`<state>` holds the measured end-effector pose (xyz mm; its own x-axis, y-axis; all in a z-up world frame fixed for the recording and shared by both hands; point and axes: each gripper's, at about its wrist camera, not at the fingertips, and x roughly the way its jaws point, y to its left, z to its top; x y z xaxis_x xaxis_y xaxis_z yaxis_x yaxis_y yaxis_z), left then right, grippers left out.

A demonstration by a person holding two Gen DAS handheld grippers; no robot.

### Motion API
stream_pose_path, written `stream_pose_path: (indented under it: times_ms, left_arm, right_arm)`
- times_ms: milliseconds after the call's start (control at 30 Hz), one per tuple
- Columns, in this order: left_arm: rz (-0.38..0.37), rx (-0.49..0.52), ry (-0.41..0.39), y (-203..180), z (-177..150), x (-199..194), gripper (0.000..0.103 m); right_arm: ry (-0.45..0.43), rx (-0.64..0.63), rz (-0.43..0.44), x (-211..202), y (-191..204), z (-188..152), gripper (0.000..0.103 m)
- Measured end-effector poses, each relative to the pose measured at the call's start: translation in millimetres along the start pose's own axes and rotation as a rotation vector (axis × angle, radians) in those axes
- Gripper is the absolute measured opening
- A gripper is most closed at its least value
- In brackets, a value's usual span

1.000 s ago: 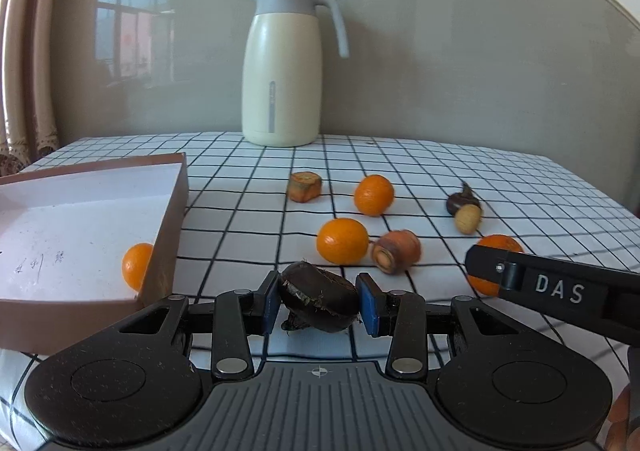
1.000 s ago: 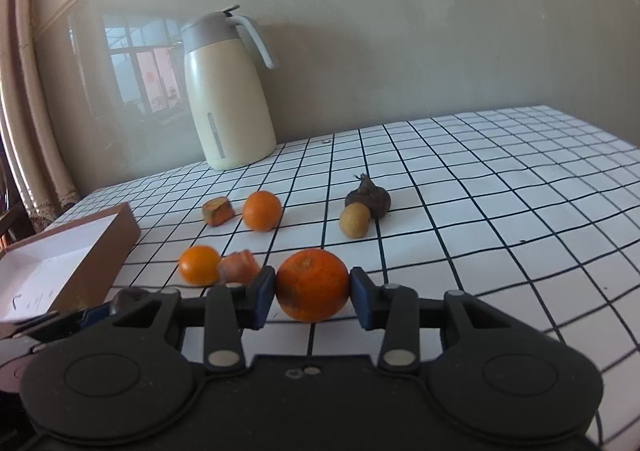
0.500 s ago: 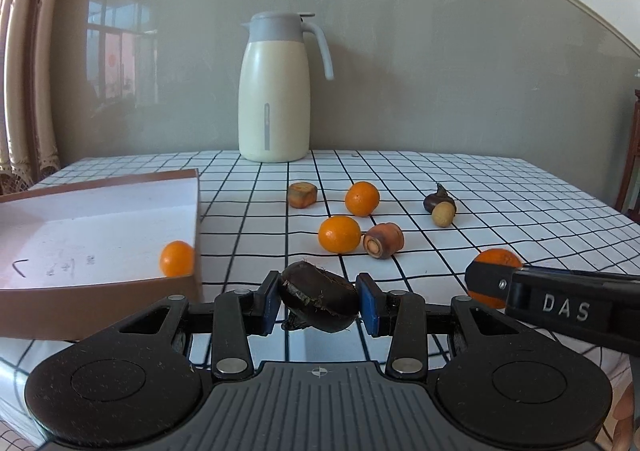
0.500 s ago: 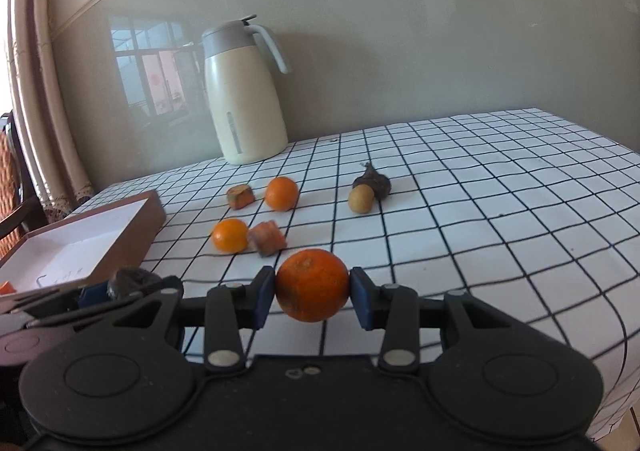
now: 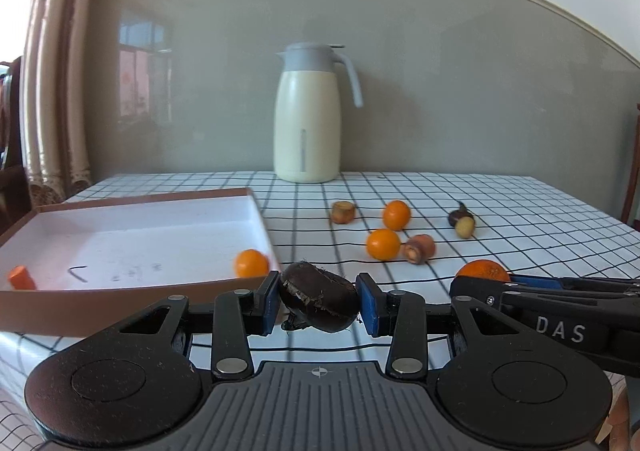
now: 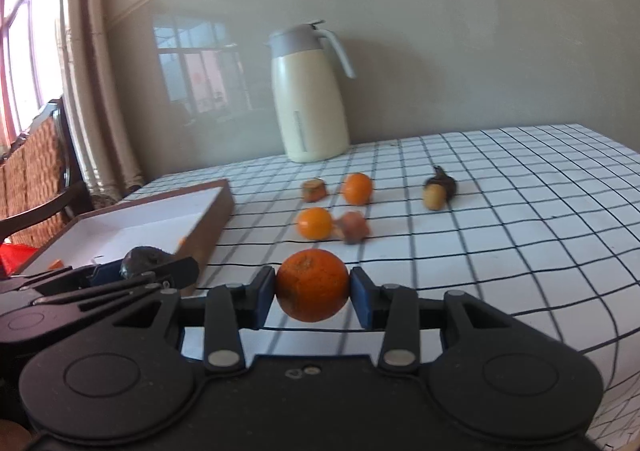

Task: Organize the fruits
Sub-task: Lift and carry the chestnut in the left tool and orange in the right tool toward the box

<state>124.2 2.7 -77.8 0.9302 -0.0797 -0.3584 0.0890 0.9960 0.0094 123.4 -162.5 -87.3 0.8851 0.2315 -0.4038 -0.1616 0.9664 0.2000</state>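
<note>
A shallow brown cardboard box (image 5: 256, 207) with a white floor is sitting at the left of the checked table (image 5: 520, 203). The left gripper (image 5: 318, 303) jaws are clamping a dark, wrinkled, flattish fruit (image 5: 320, 301), long axis crosswise. The right gripper (image 6: 312, 287) jaws are pinching a round, dimpled orange (image 6: 312, 285) above the table.

The white letters "DAS" are read on the black body of the right claw (image 5: 480, 283), seen at the right edge of the left wrist view. Dark handwritten marks are seen on the white floor of the brown box (image 5: 132, 241), but they cannot be read.
</note>
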Motion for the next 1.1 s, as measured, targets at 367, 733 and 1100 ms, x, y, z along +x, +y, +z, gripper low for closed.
stream_pose_path:
  times_ms: [367, 733, 1100]
  left_arm:
    - [0.095, -0.058, -0.035, 44, -1, -15, 0.041]
    - [0.193, -0.118, -0.069, 86, -3, -26, 0.041]
    - [0.314, -0.177, -0.098, 125, 2, -27, 0.041]
  right_arm:
    - [-0.039, -0.043, 0.091, 7, 38, 5, 0.032]
    - [-0.073, -0.079, 0.181, 19, 74, 8, 0.032]
    - [-0.098, -0.091, 0.236, 34, 98, 17, 0.032]
